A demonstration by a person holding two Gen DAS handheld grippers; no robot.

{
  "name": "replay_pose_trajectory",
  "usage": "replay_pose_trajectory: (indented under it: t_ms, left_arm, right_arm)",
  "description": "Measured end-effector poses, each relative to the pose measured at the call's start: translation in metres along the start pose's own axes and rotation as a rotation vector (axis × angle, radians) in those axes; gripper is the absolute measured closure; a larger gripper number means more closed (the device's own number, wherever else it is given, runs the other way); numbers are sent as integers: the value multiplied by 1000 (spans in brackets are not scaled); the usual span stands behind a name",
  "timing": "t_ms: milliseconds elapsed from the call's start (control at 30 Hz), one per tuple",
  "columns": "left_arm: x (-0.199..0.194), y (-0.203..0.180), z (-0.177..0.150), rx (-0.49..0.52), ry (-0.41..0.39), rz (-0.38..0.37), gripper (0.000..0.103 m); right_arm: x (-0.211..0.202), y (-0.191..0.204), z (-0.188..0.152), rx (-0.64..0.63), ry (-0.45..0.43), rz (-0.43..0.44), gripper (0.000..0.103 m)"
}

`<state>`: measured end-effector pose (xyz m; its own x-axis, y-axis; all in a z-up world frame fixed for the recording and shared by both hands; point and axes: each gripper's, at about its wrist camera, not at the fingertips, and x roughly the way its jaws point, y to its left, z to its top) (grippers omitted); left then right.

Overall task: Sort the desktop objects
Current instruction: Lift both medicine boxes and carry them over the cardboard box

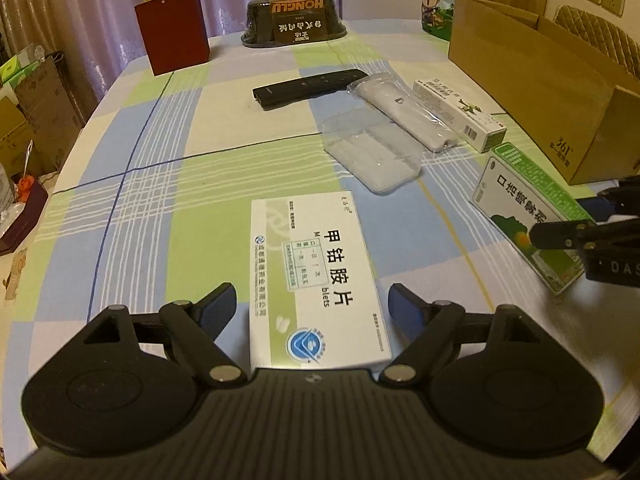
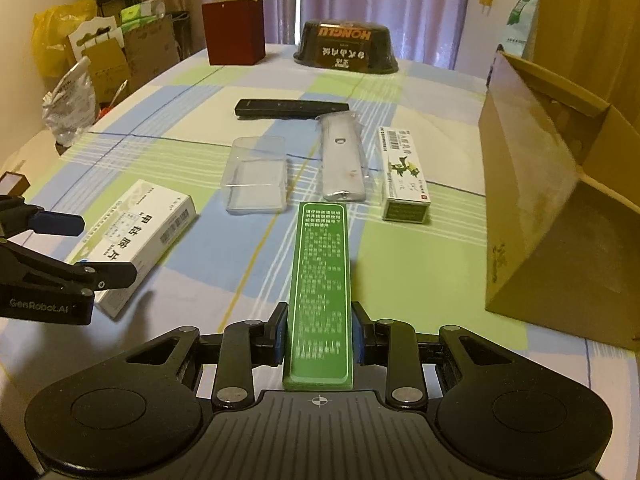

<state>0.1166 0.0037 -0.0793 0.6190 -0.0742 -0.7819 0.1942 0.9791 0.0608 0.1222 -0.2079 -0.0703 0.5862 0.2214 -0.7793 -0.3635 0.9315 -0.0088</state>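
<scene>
The right gripper has its jaws clenched on the narrow sides of the green box, held on edge just above the worktop; gripped only at its near end, the box could pivot or slip out. The left gripper hangs with jaws spread either side of the white medicine box, which lies flat; closing off-centre could skid it. The open cardboard carton stands near.

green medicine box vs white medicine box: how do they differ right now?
The green medicine box is clamped on edge in the right gripper; the white medicine box lies flat on the tablecloth, between the open left gripper fingers. Green is mostly green; white is white with pale green. Both are flat printed cartons.
</scene>
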Motion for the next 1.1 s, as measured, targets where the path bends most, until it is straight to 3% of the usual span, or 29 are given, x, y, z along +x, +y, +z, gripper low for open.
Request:
replay_pose_trajectory:
  t_ms: [267, 367, 533, 1100]
  left_arm:
    - [13, -1, 5, 14, 18, 9, 25]
    - [17, -2, 7, 21, 27, 11, 32]
    - [19, -3, 8, 32, 40, 12, 35]
    - [-43, -16, 5, 71, -29, -18, 36]
  right_arm:
    - [8, -2, 2, 5, 16, 11, 74]
    - [8, -3, 1, 12, 16, 11, 73]
    - [5, -3, 0, 13, 12, 6, 74]
    - [-45, -3, -4, 73, -44, -9, 74]
